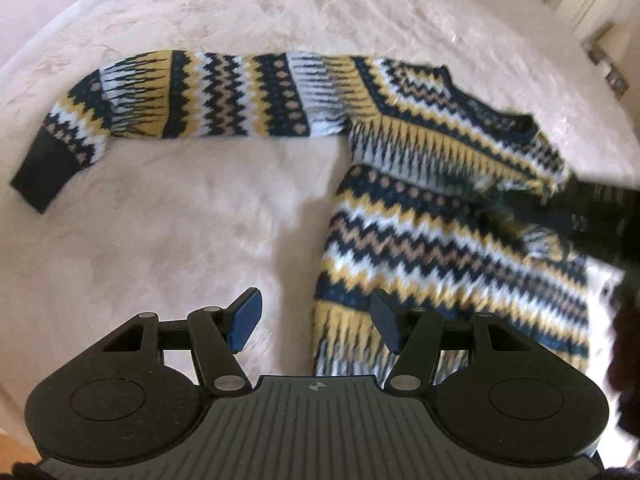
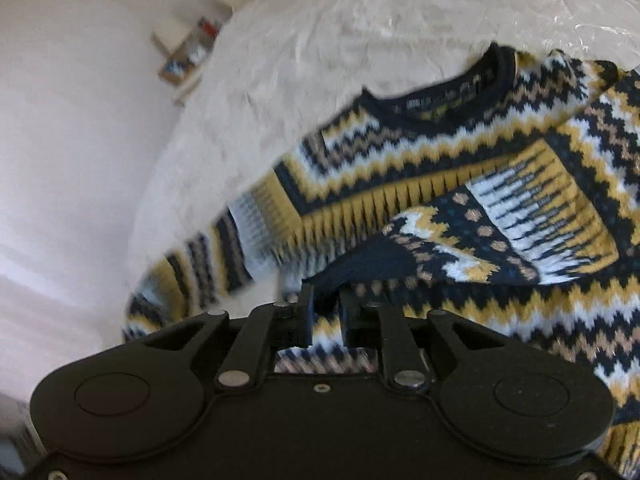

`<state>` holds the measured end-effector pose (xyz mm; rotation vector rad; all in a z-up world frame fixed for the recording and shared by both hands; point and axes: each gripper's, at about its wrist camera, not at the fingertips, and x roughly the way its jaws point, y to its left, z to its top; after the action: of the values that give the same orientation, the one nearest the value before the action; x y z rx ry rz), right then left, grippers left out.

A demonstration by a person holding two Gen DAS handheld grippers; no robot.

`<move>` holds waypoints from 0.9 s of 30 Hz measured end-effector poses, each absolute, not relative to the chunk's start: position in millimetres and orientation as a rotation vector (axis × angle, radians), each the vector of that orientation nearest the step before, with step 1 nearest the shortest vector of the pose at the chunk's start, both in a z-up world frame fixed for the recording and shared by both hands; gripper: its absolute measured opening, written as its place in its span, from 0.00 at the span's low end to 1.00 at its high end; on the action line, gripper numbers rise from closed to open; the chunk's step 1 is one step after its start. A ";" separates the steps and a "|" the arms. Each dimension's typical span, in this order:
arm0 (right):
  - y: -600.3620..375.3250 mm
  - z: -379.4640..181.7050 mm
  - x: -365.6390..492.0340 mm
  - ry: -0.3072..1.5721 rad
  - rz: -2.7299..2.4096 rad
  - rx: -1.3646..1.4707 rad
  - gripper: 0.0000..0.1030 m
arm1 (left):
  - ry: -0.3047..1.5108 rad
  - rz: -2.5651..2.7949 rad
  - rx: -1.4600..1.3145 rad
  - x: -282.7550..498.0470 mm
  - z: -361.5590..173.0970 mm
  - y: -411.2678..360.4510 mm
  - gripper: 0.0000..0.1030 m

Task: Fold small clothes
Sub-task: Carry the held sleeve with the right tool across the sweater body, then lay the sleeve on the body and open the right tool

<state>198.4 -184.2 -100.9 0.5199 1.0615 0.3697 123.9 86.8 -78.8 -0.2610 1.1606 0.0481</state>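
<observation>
A knitted sweater point(image 1: 420, 216) with navy, yellow, white and tan zigzag bands lies on a pale bed cover point(image 1: 180, 240). Its left sleeve point(image 1: 192, 96) stretches flat to the left and ends in a dark cuff point(image 1: 44, 168). My left gripper point(image 1: 316, 320) is open and empty, low over the sweater's lower left edge. My right gripper point(image 2: 325, 316) is shut on the dark cuff of the right sleeve point(image 2: 360, 264) and holds that sleeve over the sweater's body point(image 2: 540, 320). The navy collar point(image 2: 440, 108) lies beyond it.
The bed cover point(image 2: 320, 40) spreads all around the sweater. A small shelf with items point(image 2: 188, 56) stands by the wall beyond the bed's edge. Pale furniture point(image 1: 592, 4) shows at the far right in the left wrist view.
</observation>
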 end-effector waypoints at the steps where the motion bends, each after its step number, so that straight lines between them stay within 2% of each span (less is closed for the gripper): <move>1: -184.7 -101.5 193.9 1.064 0.362 0.495 0.43 | 1.154 0.039 -0.273 126.7 -79.4 86.8 0.57; 2: -185.5 -100.4 190.9 1.061 0.351 0.462 0.54 | 1.149 0.025 -0.279 132.0 -80.3 85.0 0.57; 3: -188.2 -100.1 187.0 1.058 0.341 0.432 0.60 | 1.144 0.015 -0.278 135.6 -81.1 82.3 0.57; 7: -201.5 -102.8 170.9 1.064 0.293 0.326 0.65 | 1.123 -0.035 -0.265 156.1 -85.7 63.9 0.57; 9: -206.9 -106.3 168.1 1.058 0.269 0.263 0.75 | 1.126 -0.054 -0.257 167.4 -90.3 51.9 0.57; 17: -220.0 -124.9 158.4 1.059 0.260 0.047 0.79 | 1.155 -0.122 -0.217 207.5 -121.3 4.9 0.57; 27: -247.8 -140.7 155.7 1.093 0.280 0.054 0.80 | 1.211 -0.111 -0.236 237.2 -158.4 -13.4 0.57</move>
<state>155.7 -247.8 -140.7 0.0540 1.0928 0.2801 237.2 -13.4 -158.4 -0.2356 1.2110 -0.1109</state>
